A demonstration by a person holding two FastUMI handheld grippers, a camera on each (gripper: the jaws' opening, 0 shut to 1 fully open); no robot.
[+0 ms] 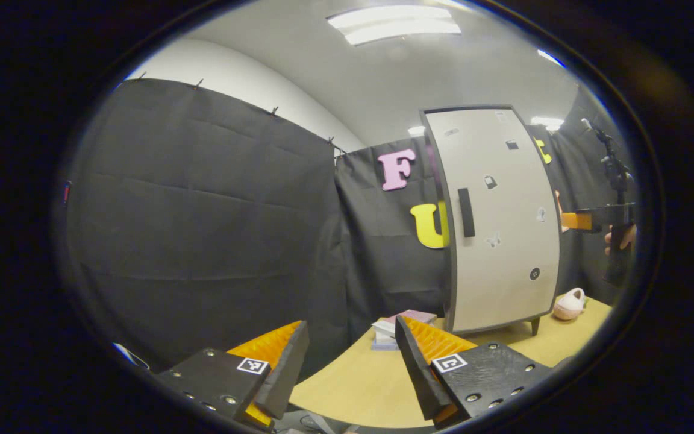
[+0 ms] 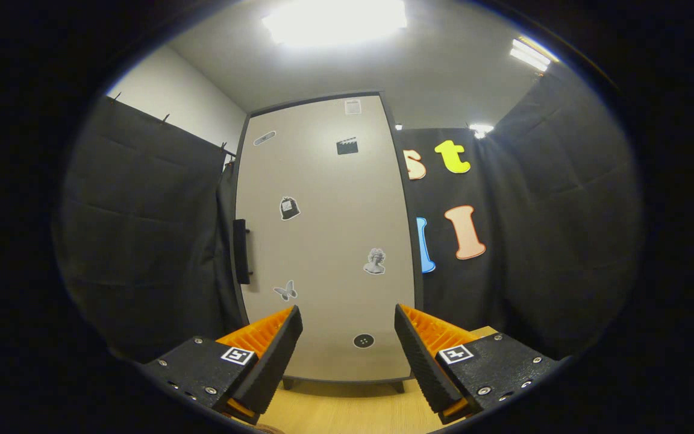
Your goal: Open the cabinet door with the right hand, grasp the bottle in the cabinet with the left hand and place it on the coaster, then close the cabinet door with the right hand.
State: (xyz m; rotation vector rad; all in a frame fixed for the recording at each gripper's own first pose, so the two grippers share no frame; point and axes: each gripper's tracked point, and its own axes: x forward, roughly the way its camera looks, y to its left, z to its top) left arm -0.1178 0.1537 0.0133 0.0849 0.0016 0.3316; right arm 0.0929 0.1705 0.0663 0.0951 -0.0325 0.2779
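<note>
A tall pale cabinet (image 1: pixel 497 223) with a dark frame stands on the wooden table, its door closed and dotted with small stickers. A dark vertical handle (image 1: pixel 465 212) sits near the door's left edge. My left gripper (image 1: pixel 352 361) is open, low over the table's near left part, well short of the cabinet. In the right gripper view the cabinet door (image 2: pixel 323 241) faces me up close, with its handle (image 2: pixel 240 251) on the left edge. My right gripper (image 2: pixel 348 349) is open in front of the door's lower part, touching nothing. The other gripper (image 1: pixel 594 220), held by a hand, shows at the cabinet's right.
A stack of books (image 1: pixel 398 328) lies on the table (image 1: pixel 359 386) left of the cabinet's foot. A small pink-white object (image 1: pixel 568 303) rests on the table right of the cabinet. Black cloth walls enclose the booth on all sides.
</note>
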